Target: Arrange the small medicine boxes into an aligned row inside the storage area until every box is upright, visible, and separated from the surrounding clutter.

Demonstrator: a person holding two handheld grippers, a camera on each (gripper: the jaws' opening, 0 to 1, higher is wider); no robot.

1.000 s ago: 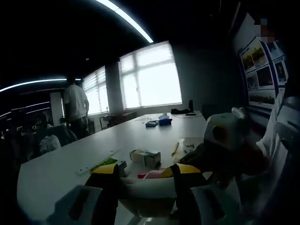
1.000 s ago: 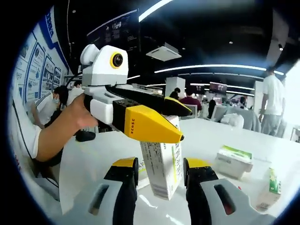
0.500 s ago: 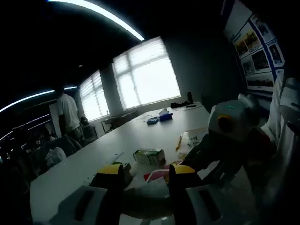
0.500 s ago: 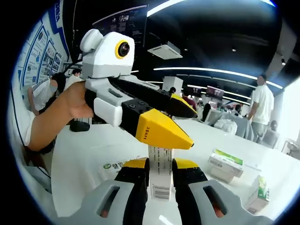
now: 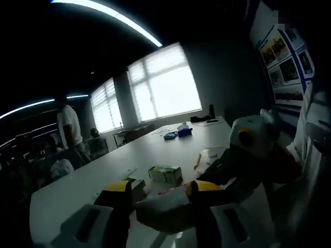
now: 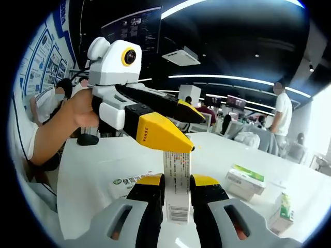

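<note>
Right hand-held gripper pinching upright medicine box, centre frame; left hand-held gripper pinching its top. Advise level lowering onto table.

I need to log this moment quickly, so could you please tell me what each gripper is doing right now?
Left gripper: shut on the white medicine box.
Right gripper: shut on the same white medicine box, held upright.
</note>
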